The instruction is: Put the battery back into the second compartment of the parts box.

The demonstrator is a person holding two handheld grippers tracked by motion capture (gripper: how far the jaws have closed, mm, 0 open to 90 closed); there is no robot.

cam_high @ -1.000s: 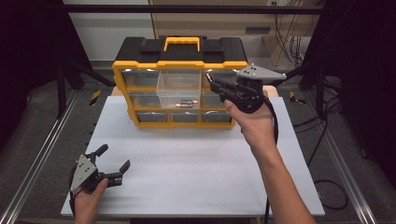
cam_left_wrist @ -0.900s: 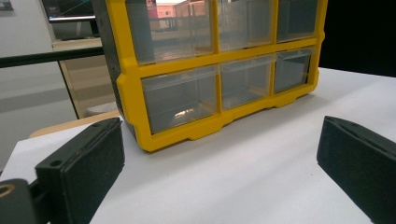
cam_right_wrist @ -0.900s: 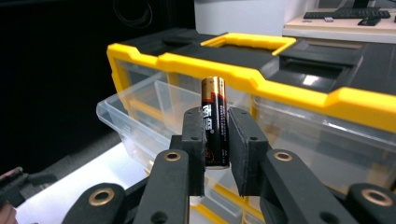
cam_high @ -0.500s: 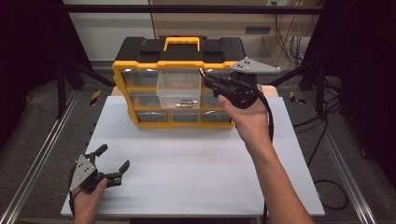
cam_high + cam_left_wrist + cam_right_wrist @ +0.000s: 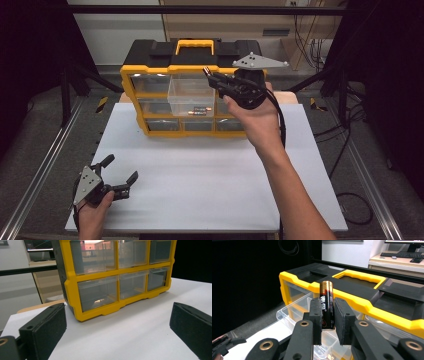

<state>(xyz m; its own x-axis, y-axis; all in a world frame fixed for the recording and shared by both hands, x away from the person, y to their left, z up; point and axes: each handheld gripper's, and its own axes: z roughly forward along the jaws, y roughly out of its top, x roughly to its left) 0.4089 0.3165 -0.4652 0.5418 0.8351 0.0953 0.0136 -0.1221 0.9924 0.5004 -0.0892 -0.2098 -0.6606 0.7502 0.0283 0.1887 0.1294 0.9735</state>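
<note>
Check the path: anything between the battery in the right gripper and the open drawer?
Nothing visible. The right gripper is shut on the battery, held upright beside the pulled-out clear drawer of the yellow organizer. The drawer's top is open, with a few batteries lying at its bottom. The left gripper rests open, far off at the table's near edge.

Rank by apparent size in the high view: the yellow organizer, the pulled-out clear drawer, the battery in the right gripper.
1. Organizer: plainly largest.
2. Drawer: one compartment of it, pulled out.
3. Battery: smallest, a small tip showing between the right gripper jaws. It is raised nearer the camera, yet still looks smallest.
</note>
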